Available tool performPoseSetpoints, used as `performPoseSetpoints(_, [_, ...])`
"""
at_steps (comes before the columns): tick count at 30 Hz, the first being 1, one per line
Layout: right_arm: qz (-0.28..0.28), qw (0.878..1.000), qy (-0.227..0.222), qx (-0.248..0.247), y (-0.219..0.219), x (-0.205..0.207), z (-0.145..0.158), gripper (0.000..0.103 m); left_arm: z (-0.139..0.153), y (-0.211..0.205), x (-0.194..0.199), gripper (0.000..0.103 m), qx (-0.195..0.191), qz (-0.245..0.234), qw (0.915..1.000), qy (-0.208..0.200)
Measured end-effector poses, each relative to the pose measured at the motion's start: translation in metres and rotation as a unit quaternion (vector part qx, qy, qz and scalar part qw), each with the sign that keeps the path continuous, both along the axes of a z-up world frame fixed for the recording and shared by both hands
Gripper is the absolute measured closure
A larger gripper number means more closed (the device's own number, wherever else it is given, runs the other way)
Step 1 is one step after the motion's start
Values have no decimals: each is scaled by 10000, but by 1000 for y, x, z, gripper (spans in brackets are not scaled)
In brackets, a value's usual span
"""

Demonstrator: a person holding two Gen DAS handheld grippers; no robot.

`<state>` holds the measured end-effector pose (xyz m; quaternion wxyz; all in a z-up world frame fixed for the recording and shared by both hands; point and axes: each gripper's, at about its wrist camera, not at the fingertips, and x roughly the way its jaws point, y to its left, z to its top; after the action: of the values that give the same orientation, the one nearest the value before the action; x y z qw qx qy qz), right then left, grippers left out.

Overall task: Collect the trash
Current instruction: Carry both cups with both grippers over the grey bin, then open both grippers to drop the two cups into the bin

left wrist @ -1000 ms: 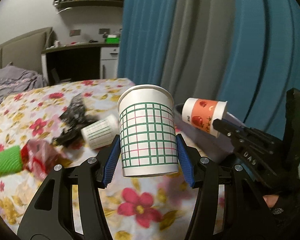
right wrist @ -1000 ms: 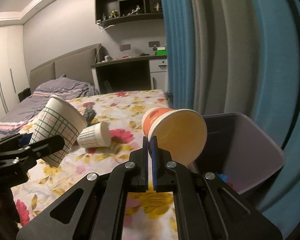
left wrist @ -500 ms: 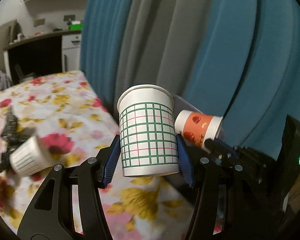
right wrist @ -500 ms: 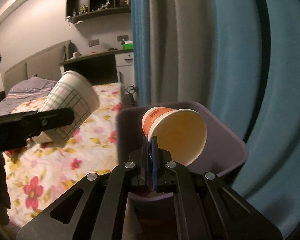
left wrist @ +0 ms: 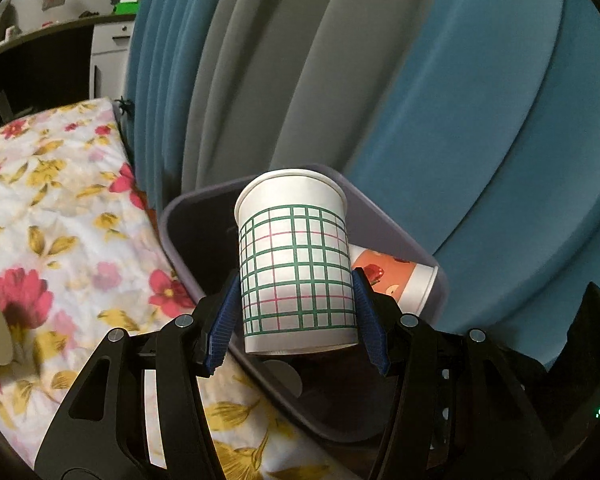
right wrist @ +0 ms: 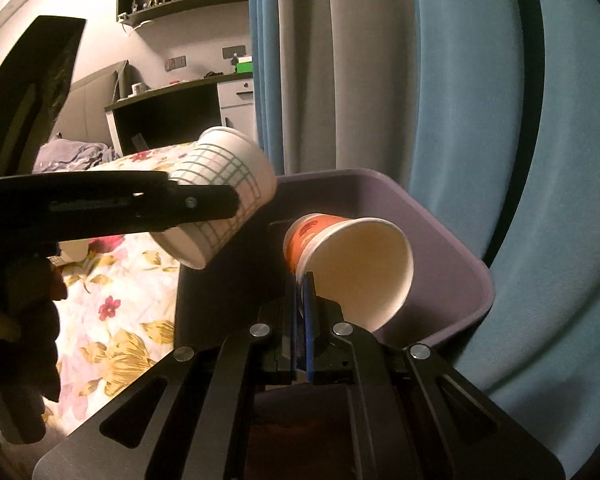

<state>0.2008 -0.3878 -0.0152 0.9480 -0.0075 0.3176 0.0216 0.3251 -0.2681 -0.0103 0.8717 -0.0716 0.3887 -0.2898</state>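
Clearly the purple bin (left wrist: 396, 236) stands tight between the flowered bed (left wrist: 60, 240) at 9 o'clock and the curtain (left wrist: 480, 120) at 12; only above its rim is open room. The left tool (left wrist: 296, 312), half open, clamps the checked cup (left wrist: 296, 264) over the bin. The right tool (right wrist: 302, 288), fully closed, pinches the orange cup (right wrist: 352, 264) by its rim. If both drop together, I think the cups may collide and one could bounce onto the bed.

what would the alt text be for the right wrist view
The right claw pinches the rim of an orange paper cup tipped over an open purple plastic bin. To its left, the left claw holds a white paper cup with a green grid beside a floral bedspread, blue and grey curtains behind.
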Motion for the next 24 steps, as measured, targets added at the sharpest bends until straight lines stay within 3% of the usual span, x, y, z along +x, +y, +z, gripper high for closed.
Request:
performPoseSetpoints(17, [127,9992,369,-35,3,9,-13,99,-22,-7,19,47,-95,5,9991,405])
performPoseSetpoints(24, [79,9988,479,26,1,19,-16,99,-16,1,12,30,-168,127,9994,261])
